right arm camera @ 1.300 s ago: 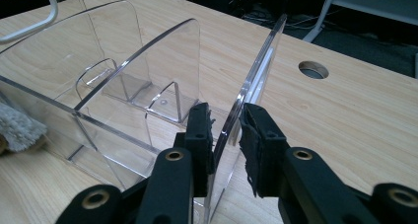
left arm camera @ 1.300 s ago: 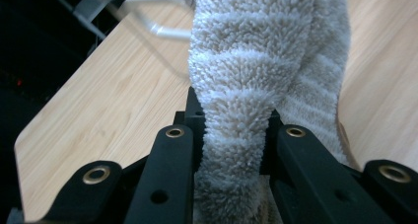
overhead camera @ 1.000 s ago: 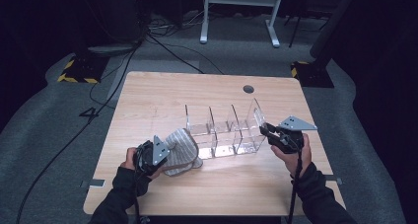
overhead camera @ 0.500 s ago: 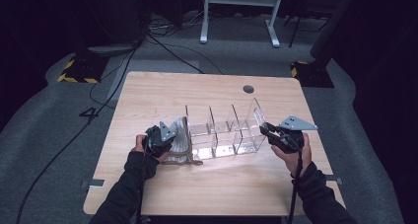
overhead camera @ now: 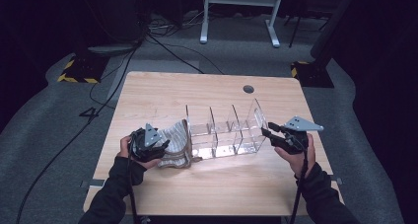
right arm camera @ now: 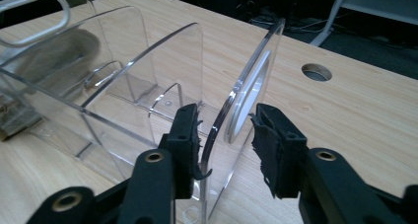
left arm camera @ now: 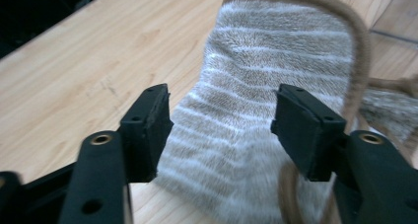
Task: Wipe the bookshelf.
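Left fingers (left arm camera: 305, 130) just opened off sock (left arm camera: 276, 86), right fingers (right arm camera: 187, 135) parted around organiser's (overhead camera: 226, 135) end wall; sock apparently released by left worktop edge.

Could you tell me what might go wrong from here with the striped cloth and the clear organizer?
The left gripper has just been opening; the striped cloth lies loose between its pads and may slump off the clear organizer.
The right gripper has also been opening, straddling the end wall unclamped, so the organizer could slide if pushed.
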`<state>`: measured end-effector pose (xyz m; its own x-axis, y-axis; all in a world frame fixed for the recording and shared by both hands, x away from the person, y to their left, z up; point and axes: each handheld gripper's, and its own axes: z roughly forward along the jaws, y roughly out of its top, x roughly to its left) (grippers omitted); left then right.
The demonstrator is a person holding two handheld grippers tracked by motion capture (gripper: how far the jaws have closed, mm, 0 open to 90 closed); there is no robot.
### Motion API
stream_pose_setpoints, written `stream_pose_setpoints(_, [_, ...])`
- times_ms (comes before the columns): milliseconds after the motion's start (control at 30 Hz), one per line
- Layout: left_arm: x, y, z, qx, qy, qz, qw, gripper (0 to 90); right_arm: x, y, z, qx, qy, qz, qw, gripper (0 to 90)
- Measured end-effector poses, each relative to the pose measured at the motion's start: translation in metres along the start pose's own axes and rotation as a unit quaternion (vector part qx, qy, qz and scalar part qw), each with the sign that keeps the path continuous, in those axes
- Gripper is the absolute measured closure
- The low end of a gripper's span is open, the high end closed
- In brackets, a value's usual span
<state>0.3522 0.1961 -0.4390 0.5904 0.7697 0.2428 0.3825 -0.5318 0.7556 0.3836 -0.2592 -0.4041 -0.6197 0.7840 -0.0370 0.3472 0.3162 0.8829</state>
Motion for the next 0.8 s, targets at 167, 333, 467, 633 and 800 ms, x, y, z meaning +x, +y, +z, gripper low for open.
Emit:
stream_pose_setpoints(167, [-0.004, -0.004, -0.019, -0.006, -0.003, 0.012, 0.9999, 31.6, 0.003, -0.001, -0.01, -0.008, 0.01, -0.014, 0.9998, 56.8])
stream_pose_setpoints(333, [-0.009, -0.014, -0.033, 0.004, 0.001, 0.019, 0.9998, 29.6, 0.005, -0.007, -0.018, -0.001, 0.012, -0.025, 0.9996, 55.3])
stream_pose_setpoints(467, [-0.008, -0.029, -0.041, 0.01, -0.003, 0.007, 0.9999, 29.0, 0.005, -0.019, -0.026, 0.009, 0.005, -0.033, 0.9994, 52.8])
stream_pose_setpoints(633, [-0.006, -0.044, -0.045, 0.023, 0.002, -0.006, 0.9997, 28.4, 0.0, -0.036, -0.031, 0.021, 0.009, -0.047, 0.9986, 50.5])
stream_pose_setpoints(800, [-0.003, -0.056, -0.051, 0.03, 0.0, -0.002, 0.9996, 26.6, -0.008, -0.056, -0.036, 0.032, 0.006, -0.06, 0.9977, 48.1])
